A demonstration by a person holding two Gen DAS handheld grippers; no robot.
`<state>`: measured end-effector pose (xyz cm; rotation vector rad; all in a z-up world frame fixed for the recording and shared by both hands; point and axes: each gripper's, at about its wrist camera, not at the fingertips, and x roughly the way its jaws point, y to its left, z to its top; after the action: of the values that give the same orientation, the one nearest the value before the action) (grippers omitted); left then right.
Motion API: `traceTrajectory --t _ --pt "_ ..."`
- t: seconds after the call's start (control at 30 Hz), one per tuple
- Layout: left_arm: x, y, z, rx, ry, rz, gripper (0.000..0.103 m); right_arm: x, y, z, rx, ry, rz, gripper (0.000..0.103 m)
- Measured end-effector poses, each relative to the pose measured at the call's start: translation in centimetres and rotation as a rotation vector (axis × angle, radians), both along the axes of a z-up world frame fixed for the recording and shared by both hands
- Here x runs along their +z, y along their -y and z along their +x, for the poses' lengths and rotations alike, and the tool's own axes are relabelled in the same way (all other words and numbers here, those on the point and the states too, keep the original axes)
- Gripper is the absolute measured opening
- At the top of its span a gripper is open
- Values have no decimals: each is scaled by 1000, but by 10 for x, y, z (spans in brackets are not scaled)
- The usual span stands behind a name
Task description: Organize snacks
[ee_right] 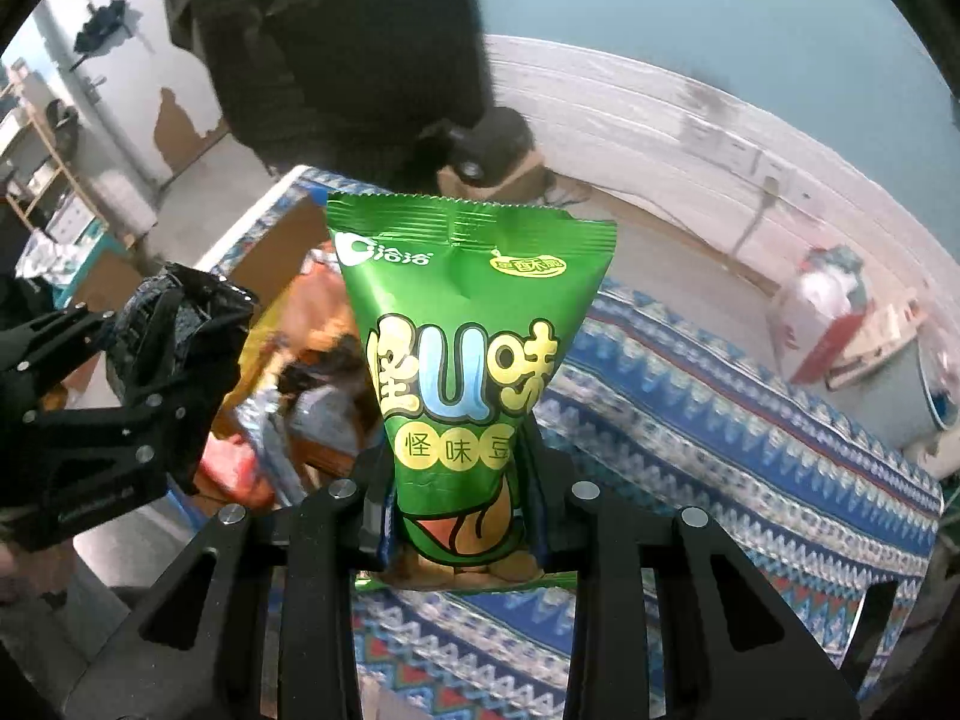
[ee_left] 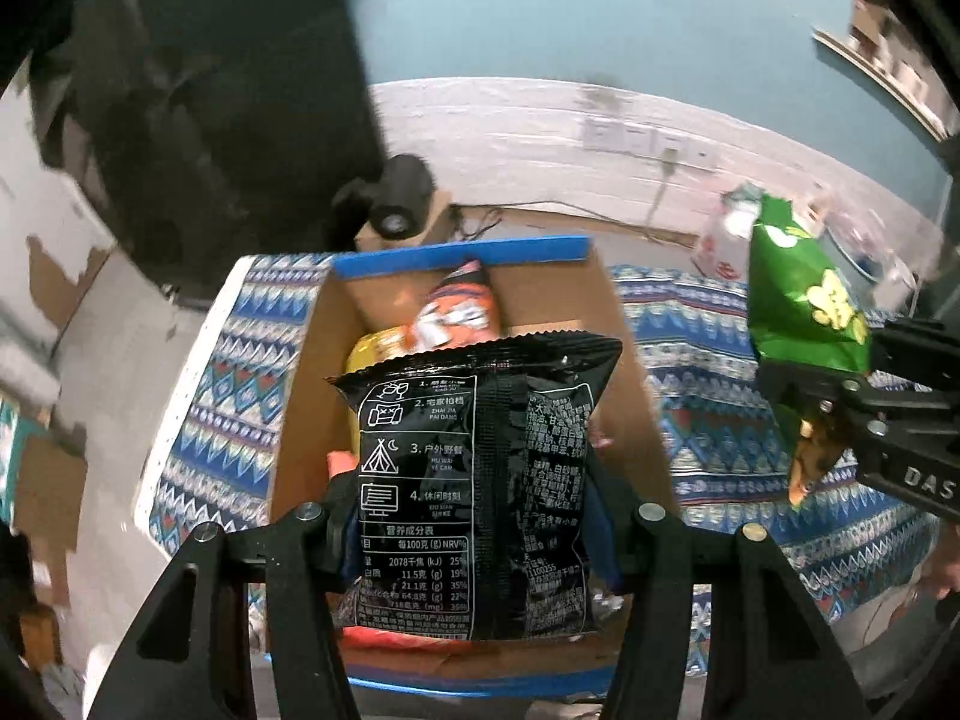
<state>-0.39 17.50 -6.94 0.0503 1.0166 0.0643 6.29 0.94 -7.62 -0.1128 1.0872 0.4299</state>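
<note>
Black foil up front: the left gripper (ee_left: 474,531) has its fingers (ee_left: 336,546) pinching a black snack packet (ee_left: 474,480) by its lower half, back panel with white print facing the camera, packet standing upright. It hangs right over the open cardboard box (ee_left: 300,396), which carries a blue strip along its far rim at 12 o'clock. Inside the box, past the packet's top edge, an orange snack bag (ee_left: 459,306) leans against the far wall and a yellow packet (ee_left: 375,348) lies just at its 8 o'clock. The box sits on a surface under a blue patterned cloth (ee_left: 708,372).

Over at 3 o'clock in the left wrist view, the right gripper (ee_left: 840,402) comes in from the edge, its fingers clamped on a green snack bag (ee_left: 804,306) held in the air, well clear of the cloth. The right wrist view shows it plainly: green snack bag (ee_right: 468,372) upright, front label toward the camera, bottom end squeezed between the fingers (ee_right: 375,498) of the right gripper (ee_right: 465,510). At 9 o'clock there, the left gripper (ee_right: 180,324) shows side-on with the black packet in its grip, the box contents a blur behind it. A black camera-like device (ee_left: 399,195) sits on a small carton beyond the box at 12 o'clock.
</note>
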Motion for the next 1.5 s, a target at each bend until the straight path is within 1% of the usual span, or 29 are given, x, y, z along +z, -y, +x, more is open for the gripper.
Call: traceTrajectory --t 0.1,0.27,0.37,0.43,0.53,0.7,0.73,0.83,0.87,0.9,0.93,1.07,1.17,1.23,1.27,1.3,1.37,1.5 --pt "-10 -21 -1 54 -24 -11 58 0 -20 2 29 -1 6 30" --pt "-26 -46 0 106 -69 -69 58 -3 -50 4 69 -12 20 30" --pt "-31 -54 0 128 -86 -84 62 -8 -63 7 85 -29 30 30" --pt "-30 -55 0 142 -84 -76 70 -13 -72 7 98 -41 28 30" --pt "-23 -57 -4 148 -68 -57 78 -19 -79 8 104 -52 26 30" --pt "-11 -60 -12 155 -52 -50 79 -29 -84 9 111 -86 40 31" --pt "-9 -61 -13 158 -48 -47 80 -31 -84 9 114 -92 43 32" --pt "-5 -62 -16 165 -43 -42 81 -31 -86 7 118 -110 73 32" --pt "-4 -62 -17 166 -42 -41 81 -31 -85 7 120 -115 88 36" --pt "-3 -62 -18 166 -42 -38 81 -29 -85 6 118 -111 91 41" --pt "-2 -62 -20 166 -42 -35 81 -27 -84 5 117 -103 88 43" --pt "6 -58 -27 164 -29 -26 81 -14 -77 2 106 -70 83 43" --pt "18 -52 -31 156 5 -11 81 -2 -70 -4 100 -31 67 45" --pt "27 -47 -35 150 27 1 81 6 -64 -9 97 -3 57 51" --pt "30 -45 -37 146 37 2 81 10 -61 -11 97 11 52 52" --pt "33 -43 -39 142 47 3 82 14 -58 -13 96 24 48 54" --pt "40 -39 -43 135 69 11 86 21 -52 -19 97 46 43 56" --pt "53 -27 -52 121 117 42 87 35 -38 -27 85 84 39 62"
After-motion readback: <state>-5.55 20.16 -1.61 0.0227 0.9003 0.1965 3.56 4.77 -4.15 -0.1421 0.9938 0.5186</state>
